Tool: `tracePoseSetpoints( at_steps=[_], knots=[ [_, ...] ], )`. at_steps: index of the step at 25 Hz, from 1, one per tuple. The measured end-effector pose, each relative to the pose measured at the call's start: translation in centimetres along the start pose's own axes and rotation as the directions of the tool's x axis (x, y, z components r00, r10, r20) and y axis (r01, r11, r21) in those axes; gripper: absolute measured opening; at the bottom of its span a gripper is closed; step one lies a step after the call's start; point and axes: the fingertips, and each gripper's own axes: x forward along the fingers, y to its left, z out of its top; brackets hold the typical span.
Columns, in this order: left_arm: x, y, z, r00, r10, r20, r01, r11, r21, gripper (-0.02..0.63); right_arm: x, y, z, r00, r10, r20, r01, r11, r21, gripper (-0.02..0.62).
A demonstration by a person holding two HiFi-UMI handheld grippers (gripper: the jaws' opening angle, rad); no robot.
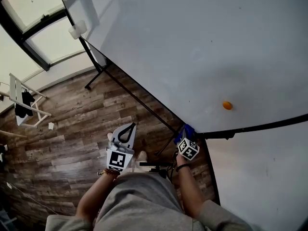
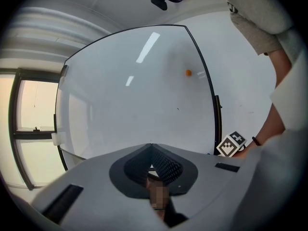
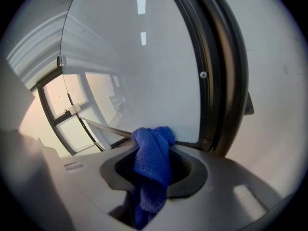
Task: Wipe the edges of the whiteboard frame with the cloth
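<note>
At the lower corner of the whiteboard frame [image 1: 208,134], the right gripper [image 1: 184,134] clamps the blue cloth [image 3: 153,162] against it — the left gripper [image 1: 126,133], pinched together and empty, hangs nearby.

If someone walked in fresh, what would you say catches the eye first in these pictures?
The big whiteboard fills most of the head view, blank but for a small orange dot towards its lower right. At its bottom corner, the right gripper is shut on a bright blue cloth, right by the black frame. The left gripper is shut and empty, over the wooden floor.
</note>
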Motion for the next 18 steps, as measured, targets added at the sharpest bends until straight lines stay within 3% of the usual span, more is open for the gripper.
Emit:
tracePoseSetpoints(
  at_steps=[18],
  knots=[
    [0.7, 0.9, 0.3, 0.999, -0.046, 0.025, 0.047, 0.998, -0.041, 0.009, 0.9, 1.3, 0.4, 0.999, 0.012, -0.042, -0.01, 0.999, 0.053, 0.141]
  ],
)
